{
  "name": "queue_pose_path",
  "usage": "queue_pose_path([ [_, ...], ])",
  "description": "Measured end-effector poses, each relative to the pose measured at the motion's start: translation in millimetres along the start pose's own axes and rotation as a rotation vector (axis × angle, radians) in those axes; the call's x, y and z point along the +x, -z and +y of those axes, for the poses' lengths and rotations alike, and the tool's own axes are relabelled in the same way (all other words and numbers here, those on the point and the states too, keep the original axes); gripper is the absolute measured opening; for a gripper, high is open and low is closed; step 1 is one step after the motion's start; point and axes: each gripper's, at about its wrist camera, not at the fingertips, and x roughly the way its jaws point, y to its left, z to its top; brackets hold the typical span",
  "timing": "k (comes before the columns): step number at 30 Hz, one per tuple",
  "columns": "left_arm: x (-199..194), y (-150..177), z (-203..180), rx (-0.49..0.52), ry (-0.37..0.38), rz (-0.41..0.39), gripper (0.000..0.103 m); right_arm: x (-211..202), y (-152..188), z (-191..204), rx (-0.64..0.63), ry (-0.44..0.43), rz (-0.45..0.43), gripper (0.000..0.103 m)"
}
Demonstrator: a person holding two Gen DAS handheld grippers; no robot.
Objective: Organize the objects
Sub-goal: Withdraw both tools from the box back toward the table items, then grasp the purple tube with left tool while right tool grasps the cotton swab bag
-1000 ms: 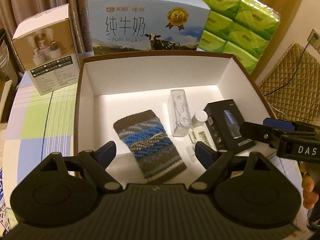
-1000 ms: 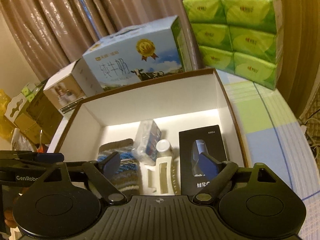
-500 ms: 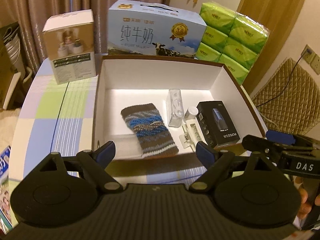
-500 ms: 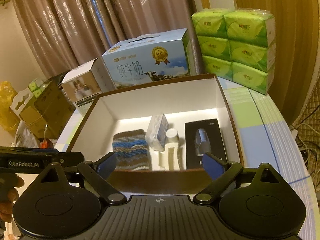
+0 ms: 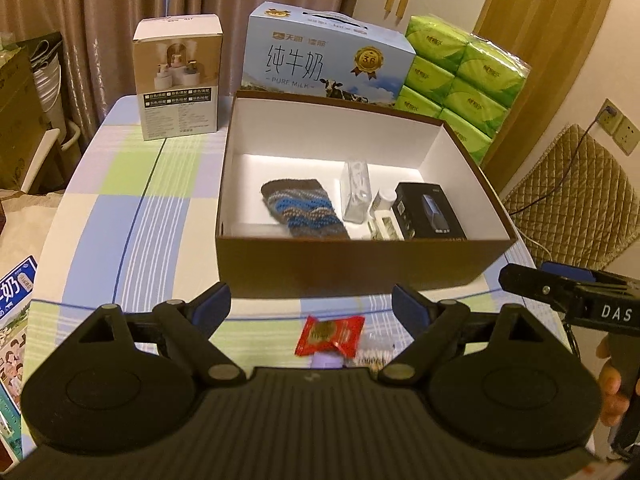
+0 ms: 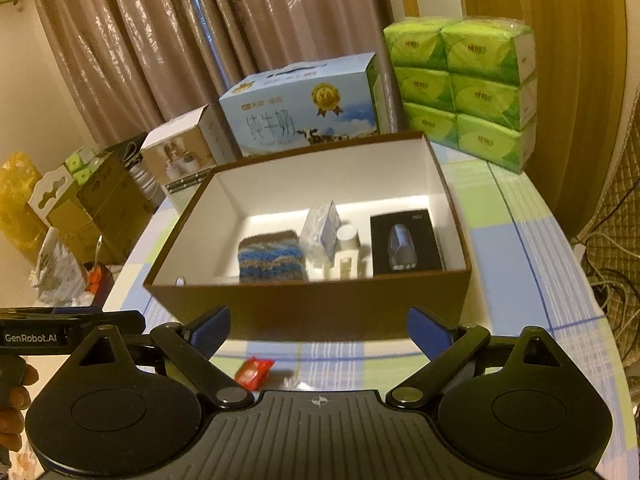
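A brown box [image 5: 360, 264] with a white inside stands on the table; it also shows in the right wrist view [image 6: 312, 308]. In it lie a knitted striped pouch [image 5: 304, 214], a clear packet [image 5: 354, 192], a small white bottle [image 5: 383, 199], a white clip [image 5: 386, 227] and a black product box [image 5: 430, 216]. A red candy wrapper [image 5: 330, 336] lies on the table in front of the box, also in the right wrist view [image 6: 254, 372]. My left gripper [image 5: 310, 308] is open and empty above the wrapper. My right gripper [image 6: 318, 330] is open and empty, in front of the box.
Behind the brown box stand a blue milk carton [image 5: 328, 64], a small white-and-tan product box [image 5: 178, 84] and a stack of green tissue packs [image 5: 464, 76]. The checked tablecloth [image 5: 132, 208] covers the table. A quilted chair [image 5: 572, 196] is at the right.
Both grippers have pulled back and up out of the box toward the table's near edge. The red wrapper has come into view in front of the box. Both stay open.
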Motion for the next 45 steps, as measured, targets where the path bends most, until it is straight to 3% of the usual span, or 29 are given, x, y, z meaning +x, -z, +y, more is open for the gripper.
queue_pose_path([
  [16,-17,53,5,0.026,-0.037,0.042,0.085,-9,50,6,0.009,-0.007,0.094,0.093],
  [27,-4,90,3,0.058,-0.039,0.115,0.079,0,80,4,0.031,0.009,0.174,0.093],
  [45,22,110,-4,0.092,-0.022,0.155,0.075,8,100,-7,0.053,0.039,0.226,0.093],
])
